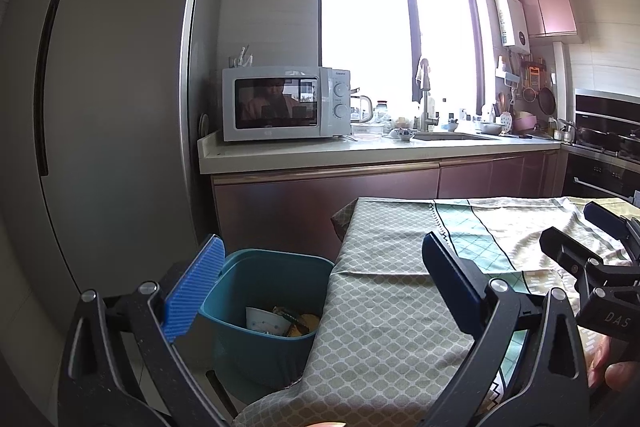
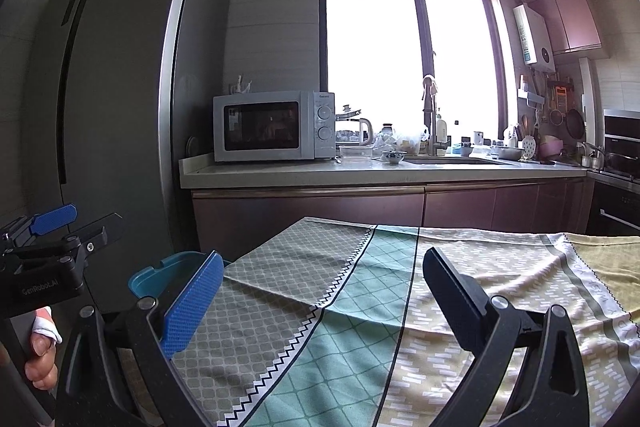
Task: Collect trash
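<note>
left wrist view: the left gripper [image 1: 320,279] has its fingers spread wide and empty, above the teal trash bin [image 1: 264,311] that stands beside the cloth-covered bench [image 1: 384,307]; paper trash [image 1: 280,321] lies inside. right wrist view: the right gripper [image 2: 320,291] is also spread wide and empty over the bench.

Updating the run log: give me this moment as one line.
left gripper: open, empty | right gripper: open, empty | teal bin: trash inside, beside table | tablecloth: no trash visible

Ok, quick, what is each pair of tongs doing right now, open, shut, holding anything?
Left tongs: open, holding nothing, over the edge of the patterned tablecloth.
Right tongs: open, holding nothing.
</note>
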A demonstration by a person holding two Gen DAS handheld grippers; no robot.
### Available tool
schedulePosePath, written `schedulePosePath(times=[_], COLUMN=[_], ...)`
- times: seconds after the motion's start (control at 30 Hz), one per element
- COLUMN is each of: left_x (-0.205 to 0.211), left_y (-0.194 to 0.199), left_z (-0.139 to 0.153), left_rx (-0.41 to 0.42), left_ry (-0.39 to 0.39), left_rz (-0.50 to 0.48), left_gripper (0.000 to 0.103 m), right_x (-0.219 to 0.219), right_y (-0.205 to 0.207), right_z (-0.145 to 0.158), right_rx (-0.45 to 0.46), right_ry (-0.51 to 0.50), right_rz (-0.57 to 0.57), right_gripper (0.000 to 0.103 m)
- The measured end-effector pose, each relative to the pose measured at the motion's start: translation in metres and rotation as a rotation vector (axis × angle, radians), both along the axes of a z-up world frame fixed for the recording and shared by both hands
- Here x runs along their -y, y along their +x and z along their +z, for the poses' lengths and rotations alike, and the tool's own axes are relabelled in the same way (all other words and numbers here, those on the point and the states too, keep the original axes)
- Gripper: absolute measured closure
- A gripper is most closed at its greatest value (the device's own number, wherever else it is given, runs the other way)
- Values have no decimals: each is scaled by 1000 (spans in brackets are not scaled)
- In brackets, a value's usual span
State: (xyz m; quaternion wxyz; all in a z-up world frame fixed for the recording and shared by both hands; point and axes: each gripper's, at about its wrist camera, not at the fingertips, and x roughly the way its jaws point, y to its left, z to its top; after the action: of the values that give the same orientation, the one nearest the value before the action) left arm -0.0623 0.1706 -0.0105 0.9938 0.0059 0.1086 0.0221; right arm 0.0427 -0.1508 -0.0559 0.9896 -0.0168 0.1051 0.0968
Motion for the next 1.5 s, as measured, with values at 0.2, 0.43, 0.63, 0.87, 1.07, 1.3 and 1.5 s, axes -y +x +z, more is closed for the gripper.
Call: schedulePosePath(times=[0.2,0.43,0.63,0.87,1.07,1.3,1.5], left_x=[1,1,2,3,4,6,6], left_y=[-1,0,-1,0,1,3,3], left_z=[-1,-2,-1,0,0,-1,-2], left_rx=[8,17,24,24,24,27,26], left_ry=[5,14,17,22,25,30,32], left_rz=[7,11,13,15,14,18,21], left_gripper=[6,6,6,6,6,6,6], right_x=[2,4,6,9,11,11,13], right_y=[-1,0,0,1,2,2,2], right_z=[1,1,1,0,0,0,-1], right_rx=[2,4,1,-4,-5,-7,-6], right_ry=[3,12,11,17,19,18,19], right_rz=[-5,-14,-30,-45,-50,-58,-70], right_gripper=[6,6,6,6,6,6,6])
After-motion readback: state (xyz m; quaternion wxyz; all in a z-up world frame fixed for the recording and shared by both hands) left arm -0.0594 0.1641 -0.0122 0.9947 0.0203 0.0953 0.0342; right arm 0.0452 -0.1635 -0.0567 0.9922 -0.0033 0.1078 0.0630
